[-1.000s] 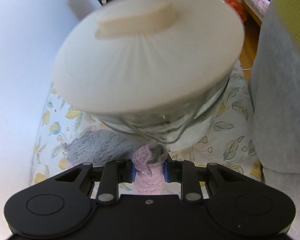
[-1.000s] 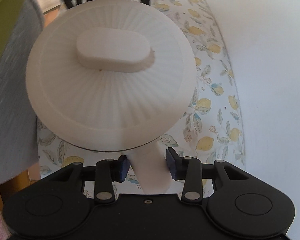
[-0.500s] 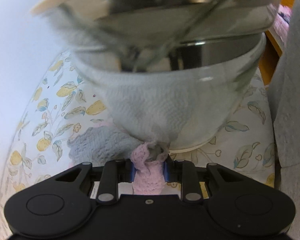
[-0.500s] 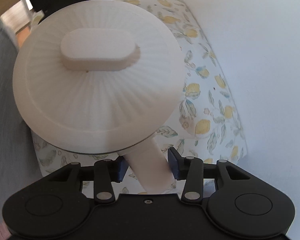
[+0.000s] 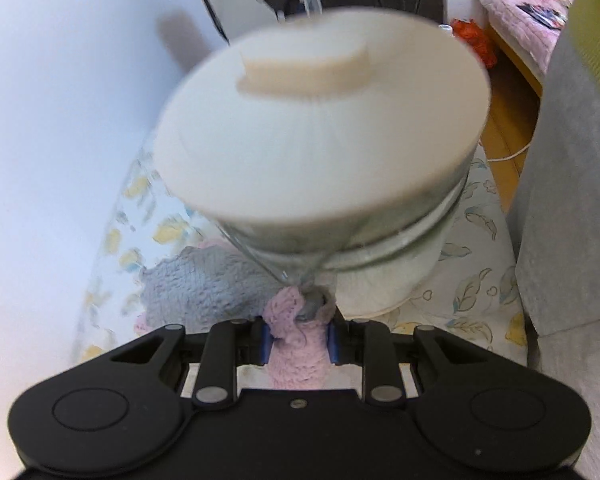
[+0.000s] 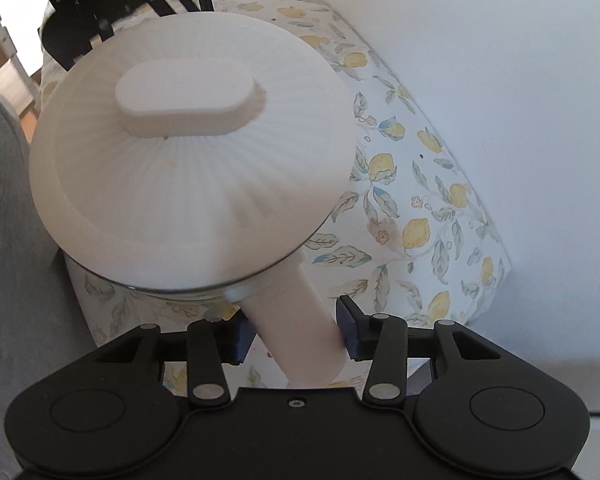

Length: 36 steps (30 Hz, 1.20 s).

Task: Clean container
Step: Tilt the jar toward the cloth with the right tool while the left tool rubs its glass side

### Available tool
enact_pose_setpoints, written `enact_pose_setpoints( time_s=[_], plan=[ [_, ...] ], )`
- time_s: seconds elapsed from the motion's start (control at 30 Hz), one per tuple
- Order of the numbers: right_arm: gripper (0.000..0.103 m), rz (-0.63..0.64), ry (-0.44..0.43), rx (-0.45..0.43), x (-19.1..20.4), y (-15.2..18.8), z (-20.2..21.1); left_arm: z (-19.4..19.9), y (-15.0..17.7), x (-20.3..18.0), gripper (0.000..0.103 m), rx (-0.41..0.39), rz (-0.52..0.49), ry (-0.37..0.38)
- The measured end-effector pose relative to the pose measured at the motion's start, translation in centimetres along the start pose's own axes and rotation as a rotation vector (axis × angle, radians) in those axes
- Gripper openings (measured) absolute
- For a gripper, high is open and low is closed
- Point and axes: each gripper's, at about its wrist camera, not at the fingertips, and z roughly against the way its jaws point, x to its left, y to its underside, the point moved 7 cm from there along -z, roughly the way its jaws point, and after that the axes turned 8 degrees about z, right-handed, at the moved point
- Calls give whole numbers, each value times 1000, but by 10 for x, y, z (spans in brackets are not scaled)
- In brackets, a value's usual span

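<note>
Fingers (image 5: 269,336) pinching cloth (image 5: 296,356), container (image 5: 320,136) upright again, lid-on.

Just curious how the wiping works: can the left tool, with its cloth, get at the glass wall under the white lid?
Probably yes. The left tool, shut on the cloth, sits close to the glass wall with nothing between them; the lid covers only the top.
</note>
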Motion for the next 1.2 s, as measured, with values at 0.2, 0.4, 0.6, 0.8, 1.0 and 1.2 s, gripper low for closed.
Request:
enact_pose_setpoints(
  time_s=[0.2, 0.4, 0.6, 0.8, 1.0, 1.2],
  plan=[
    [49, -72, 23, -2, 5, -1, 2, 21, -4, -2, 24, 8, -68, -5],
    [49, -139, 57, 13, 14, -1, 4, 16, 5, 3, 24, 10, -126, 4],
    [50, -217, 56, 62, 20, -7, 2, 3, 18, 5, 24, -4, -110, 37],
    [50, -267, 77, 89, 24, -8, 1, -19, 29, 4, 24, 2, -66, 62],
    [51, -280, 85, 92, 21, -6, 1, -36, 36, 4, 24, 22, -11, 73],
    [51, -294, 84, 86, 26, -14, 0, -54, 37, 1, 24, 41, 61, 69]
  ],
)
